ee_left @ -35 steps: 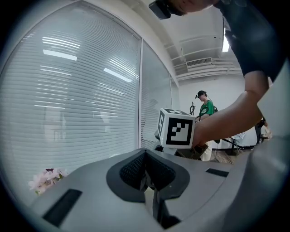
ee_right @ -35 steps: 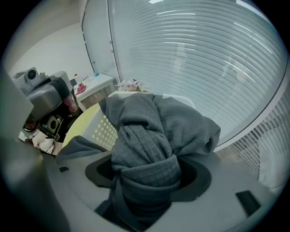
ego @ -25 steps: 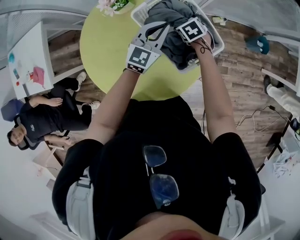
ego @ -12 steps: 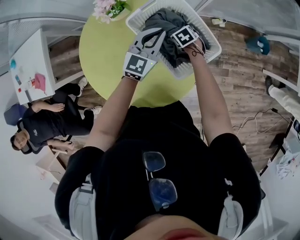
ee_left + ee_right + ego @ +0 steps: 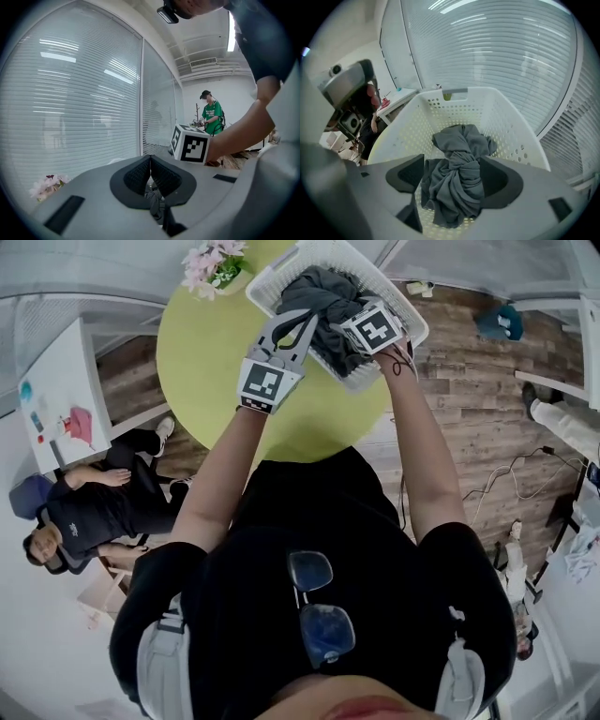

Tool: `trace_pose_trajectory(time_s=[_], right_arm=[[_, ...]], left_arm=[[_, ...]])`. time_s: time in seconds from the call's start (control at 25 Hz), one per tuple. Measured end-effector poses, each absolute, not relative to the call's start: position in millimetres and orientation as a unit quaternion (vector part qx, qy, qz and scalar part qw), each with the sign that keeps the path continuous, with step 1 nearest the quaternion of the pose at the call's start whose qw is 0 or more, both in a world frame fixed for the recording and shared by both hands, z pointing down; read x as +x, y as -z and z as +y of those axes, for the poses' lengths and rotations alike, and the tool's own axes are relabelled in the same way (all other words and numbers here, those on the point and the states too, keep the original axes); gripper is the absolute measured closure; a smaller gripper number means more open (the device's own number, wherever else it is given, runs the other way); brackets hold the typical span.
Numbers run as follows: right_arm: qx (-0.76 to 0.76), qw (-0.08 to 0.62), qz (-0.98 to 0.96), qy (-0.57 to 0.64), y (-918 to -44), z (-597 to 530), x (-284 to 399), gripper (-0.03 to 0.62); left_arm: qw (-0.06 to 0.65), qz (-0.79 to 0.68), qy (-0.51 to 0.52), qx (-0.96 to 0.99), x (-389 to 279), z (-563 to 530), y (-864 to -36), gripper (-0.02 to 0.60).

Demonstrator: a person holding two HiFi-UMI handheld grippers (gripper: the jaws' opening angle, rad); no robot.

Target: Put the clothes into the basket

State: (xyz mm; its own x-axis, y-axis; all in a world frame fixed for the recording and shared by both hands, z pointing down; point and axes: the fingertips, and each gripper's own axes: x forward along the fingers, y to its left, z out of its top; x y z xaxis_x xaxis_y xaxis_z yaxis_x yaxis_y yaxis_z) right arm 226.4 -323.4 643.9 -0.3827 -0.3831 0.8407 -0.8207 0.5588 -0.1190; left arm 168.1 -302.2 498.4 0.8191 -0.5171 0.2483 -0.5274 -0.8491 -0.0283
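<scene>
A white plastic basket (image 5: 511,129), rectangular with rounded corners and walls pierced by small round holes, sits at the 1 o'clock edge of a round, smooth lime-green table (image 5: 206,352). Inside it lies the dark grey garment (image 5: 461,140), soft knit cloth twisted into a crumpled, knotted heap. The right gripper (image 5: 453,178) hangs above the heap; its jaws have just been opening and stand spread wide, the cloth showing between the dark pads without being pressed. The left gripper (image 5: 150,160), at the basket's 8 o'clock, has its ribbed pads pressed together, pinching a fold of the same grey cloth
</scene>
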Motion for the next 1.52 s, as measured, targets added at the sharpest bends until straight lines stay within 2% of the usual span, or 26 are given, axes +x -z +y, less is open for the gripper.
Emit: trace_pose_trajectory(time_s=[0.16,0.28,0.36,0.44,0.48,0.52,0.68,0.8,1.16,1.52], right_arm=[[0.426,0.354,-0.794,-0.249,-594.5,-313.2,219.4,0.223],[0.452,0.296,-0.809,-0.231,-552.7,-297.5,203.5,0.279],[0.468,0.247,-0.823,-0.206,-521.9,-284.0,191.9,0.345],[0.489,0.195,-0.833,-0.171,-490.3,-266.2,183.2,0.489],[0.498,0.170,-0.836,-0.155,-476.2,-255.6,179.3,0.531],[0.506,0.146,-0.838,-0.141,-463.6,-244.1,175.4,0.546],[0.522,0.068,-0.843,-0.109,-429.0,-192.4,154.2,0.560],[0.523,0.046,-0.847,-0.089,-412.4,-159.4,131.4,0.560],[0.524,0.026,-0.850,-0.058,-375.7,-98.1,78.2,0.560],[0.547,0.034,-0.836,-0.042,-357.8,-71.8,70.3,0.560]], left_arm=[[0.008,-0.256,-0.113,0.960,159.8,-285.3,-486.0,0.571],[0.014,-0.244,-0.108,0.964,145.4,-268.2,-477.0,0.571],[0.016,-0.235,-0.104,0.966,135.7,-257.0,-470.5,0.571],[0.020,-0.227,-0.101,0.968,126.3,-244.3,-464.3,0.571],[0.020,-0.223,-0.098,0.970,122.1,-237.7,-460.1,0.571],[0.020,-0.219,-0.095,0.971,118.0,-231.1,-455.2,0.571],[0.016,-0.191,-0.074,0.979,101.7,-199.0,-429.2,0.571],[0.012,-0.171,-0.067,0.983,86.6,-174.9,-412.8,0.571],[0.009,-0.132,-0.054,0.990,52.5,-119.2,-386.3,0.571],[0.008,-0.106,-0.036,0.994,44.9,-94.1,-373.7,0.571]])
